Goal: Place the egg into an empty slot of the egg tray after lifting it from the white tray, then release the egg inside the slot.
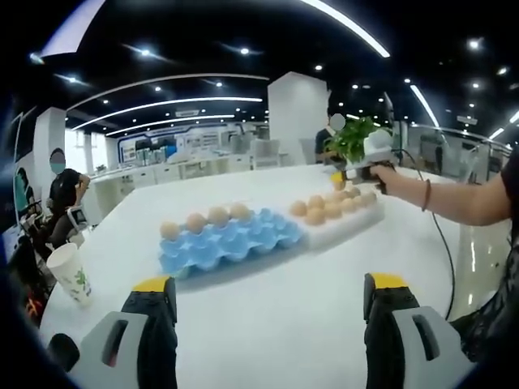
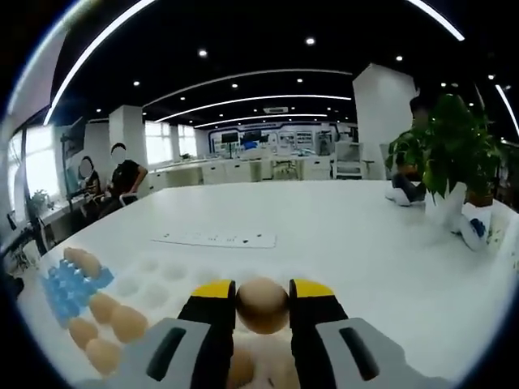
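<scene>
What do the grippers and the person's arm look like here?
Both grippers have grey jaws with slotted bases and yellow-capped black tips: the left gripper and the right gripper. In the left gripper view, the right gripper carries a pale box and trails a dark cable. The arm wears a thin wristband and a dark sleeve.

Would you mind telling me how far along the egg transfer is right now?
Done: four brown eggs sit along the far row of the blue moulded egg tray. In hand: the right gripper is shut on a brown egg above the white foam tray. Left: carrying it to an empty blue slot and releasing.
</scene>
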